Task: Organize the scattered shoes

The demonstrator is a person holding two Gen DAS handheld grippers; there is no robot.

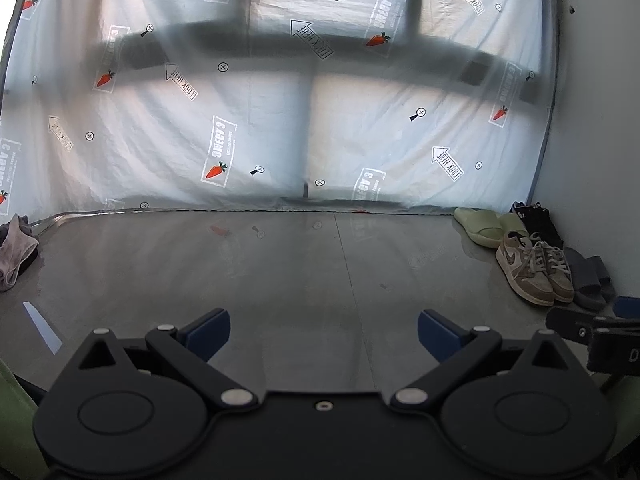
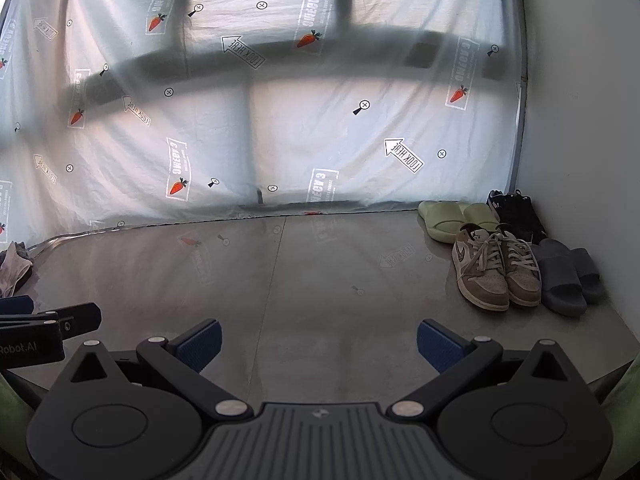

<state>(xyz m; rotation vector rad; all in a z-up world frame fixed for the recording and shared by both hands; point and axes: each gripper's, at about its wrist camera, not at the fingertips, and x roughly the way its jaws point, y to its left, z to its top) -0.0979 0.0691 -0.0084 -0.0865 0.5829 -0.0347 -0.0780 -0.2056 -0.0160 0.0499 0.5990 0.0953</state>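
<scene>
Shoes stand in paired rows at the right, by the white wall. A tan and white sneaker pair (image 2: 496,270) (image 1: 534,266) sits toes toward me. Grey slides (image 2: 568,276) (image 1: 592,280) lie to its right. Pale green slides (image 2: 452,216) (image 1: 486,224) and black sneakers (image 2: 516,208) (image 1: 538,220) lie behind. My left gripper (image 1: 324,334) is open over bare floor, nothing between its blue pads. My right gripper (image 2: 318,344) is open too, well short and left of the shoes. Each gripper shows at the edge of the other's view.
A printed translucent curtain (image 1: 280,120) hangs across the back. The grey glossy floor (image 2: 280,280) spreads wide in the middle. A crumpled pinkish cloth (image 1: 16,252) (image 2: 12,268) lies at the far left. The white wall (image 2: 580,120) bounds the right side.
</scene>
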